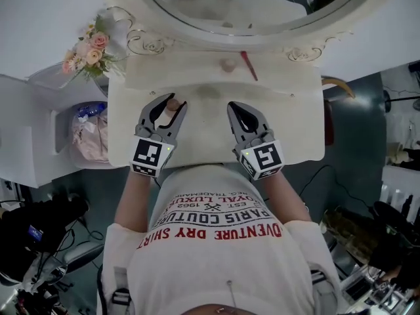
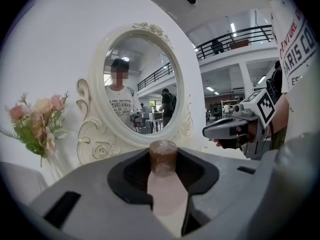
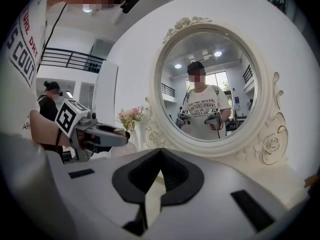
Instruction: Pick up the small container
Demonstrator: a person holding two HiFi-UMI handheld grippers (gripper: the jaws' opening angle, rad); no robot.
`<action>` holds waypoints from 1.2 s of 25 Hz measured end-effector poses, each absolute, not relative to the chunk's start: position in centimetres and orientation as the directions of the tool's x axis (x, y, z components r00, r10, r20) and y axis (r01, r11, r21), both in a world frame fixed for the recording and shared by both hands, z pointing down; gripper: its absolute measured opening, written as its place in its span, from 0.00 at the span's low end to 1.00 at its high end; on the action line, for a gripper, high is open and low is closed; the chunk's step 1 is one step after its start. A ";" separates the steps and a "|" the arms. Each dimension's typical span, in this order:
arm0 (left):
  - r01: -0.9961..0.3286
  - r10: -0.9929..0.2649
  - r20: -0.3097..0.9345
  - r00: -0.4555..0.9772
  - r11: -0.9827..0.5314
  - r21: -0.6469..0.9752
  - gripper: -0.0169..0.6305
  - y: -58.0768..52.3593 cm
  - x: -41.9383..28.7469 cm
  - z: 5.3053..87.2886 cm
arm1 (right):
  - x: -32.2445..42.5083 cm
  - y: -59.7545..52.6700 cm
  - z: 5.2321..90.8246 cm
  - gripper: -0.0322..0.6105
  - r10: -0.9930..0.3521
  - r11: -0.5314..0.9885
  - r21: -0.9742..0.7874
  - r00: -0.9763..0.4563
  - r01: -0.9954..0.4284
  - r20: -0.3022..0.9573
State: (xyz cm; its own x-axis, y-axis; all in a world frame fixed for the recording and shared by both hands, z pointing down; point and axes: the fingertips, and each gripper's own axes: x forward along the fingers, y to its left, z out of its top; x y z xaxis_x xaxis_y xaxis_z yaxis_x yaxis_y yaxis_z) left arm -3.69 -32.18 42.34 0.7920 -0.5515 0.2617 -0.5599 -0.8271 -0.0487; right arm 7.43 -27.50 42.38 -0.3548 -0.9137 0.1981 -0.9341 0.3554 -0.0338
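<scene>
The small container is a pale pink bottle with a brown cap. My left gripper is shut on it, above the left half of the cream dressing table. In the left gripper view the container stands upright between the jaws, its cap poking out past them. My right gripper hovers beside it on the right, jaws shut with nothing between them. Each gripper shows in the other's view: the right gripper and the left gripper.
An oval mirror in an ornate white frame stands at the table's back. A small round knob-like thing and a red stick lie before it. Pink flowers stand at the back left. A white side unit lies left.
</scene>
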 end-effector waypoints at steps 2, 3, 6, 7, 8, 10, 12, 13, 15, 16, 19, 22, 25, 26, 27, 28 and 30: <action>-0.556 -0.554 0.257 0.792 -0.828 -0.071 0.25 -32.1 -4.2 41.1 | 7.5 -27.4 42.0 0.05 -0.917 0.348 -0.030 -0.347 -0.937 0.198; -0.556 -0.556 0.256 0.791 -0.827 -0.079 0.25 -32.1 -4.5 40.6 | 7.4 -27.4 41.8 0.05 -0.918 0.345 -0.028 -0.344 -0.938 0.197; -0.566 -0.568 0.246 0.785 -0.820 -0.088 0.25 -32.0 -5.6 39.2 | 7.2 -27.4 40.9 0.05 -0.921 0.346 -0.019 -0.343 -0.938 0.185; -0.569 -0.572 0.242 0.784 -0.817 -0.088 0.25 -31.9 -5.9 38.8 | 7.1 -27.4 40.6 0.05 -0.921 0.348 -0.014 -0.345 -0.937 0.180; -0.573 -0.576 0.238 0.782 -0.815 -0.088 0.25 -31.9 -6.3 38.5 | 7.0 -27.5 40.3 0.05 -0.922 0.350 -0.009 -0.346 -0.937 0.173; -0.580 -0.583 0.231 0.779 -0.810 -0.087 0.25 -31.8 -6.9 38.0 | 6.8 -27.6 39.7 0.05 -0.924 0.353 0.003 -0.348 -0.936 0.161; -0.586 -0.588 0.227 0.776 -0.806 -0.086 0.25 -31.7 -7.6 37.7 | 6.4 -27.6 39.4 0.05 -0.924 0.357 0.014 -0.350 -0.934 0.153; -0.588 -0.590 0.228 0.775 -0.804 -0.085 0.25 -31.5 -8.0 37.6 | 6.2 -27.5 39.3 0.05 -0.922 0.361 0.018 -0.355 -0.932 0.152; -0.592 -0.594 0.228 0.772 -0.801 -0.083 0.25 -31.4 -8.6 37.4 | 5.6 -27.4 39.1 0.05 -0.917 0.377 0.025 -0.369 -0.926 0.154; -0.594 -0.595 0.228 0.771 -0.800 -0.083 0.25 -31.3 -8.8 37.3 | 5.3 -27.3 39.1 0.05 -0.914 0.385 0.028 -0.376 -0.923 0.155; -0.592 -0.595 0.222 0.772 -0.801 -0.089 0.25 -31.0 -9.0 37.1 | 4.8 -27.1 38.8 0.05 -0.908 0.401 0.042 -0.391 -0.915 0.151; -0.582 -0.585 0.225 0.780 -0.809 -0.086 0.25 -30.4 -9.0 37.3 | 4.3 -26.6 38.6 0.05 -0.904 0.414 0.056 -0.403 -0.908 0.144; -0.570 -0.572 0.224 0.789 -0.818 -0.083 0.25 -30.1 -8.9 37.5 | 4.0 -26.4 38.6 0.05 -0.900 0.422 0.059 -0.411 -0.905 0.142; -0.567 -0.570 0.221 0.791 -0.819 -0.081 0.25 -30.1 -8.9 37.4 | 3.9 -26.4 38.6 0.05 -0.900 0.423 0.062 -0.411 -0.904 0.143; -0.566 -0.568 0.218 0.794 -0.821 -0.079 0.25 -30.1 -8.9 37.4 | 3.9 -26.4 38.5 0.05 -0.901 0.422 0.066 -0.410 -0.904 0.143; -0.564 -0.566 0.216 0.795 -0.822 -0.077 0.25 -30.2 -8.9 37.3 | 3.8 -26.4 38.5 0.05 -0.902 0.420 0.070 -0.407 -0.905 0.143; -0.561 -0.563 0.213 0.798 -0.824 -0.076 0.25 -30.3 -8.9 37.2 | 3.7 -26.4 38.4 0.05 -0.905 0.414 0.079 -0.401 -0.907 0.144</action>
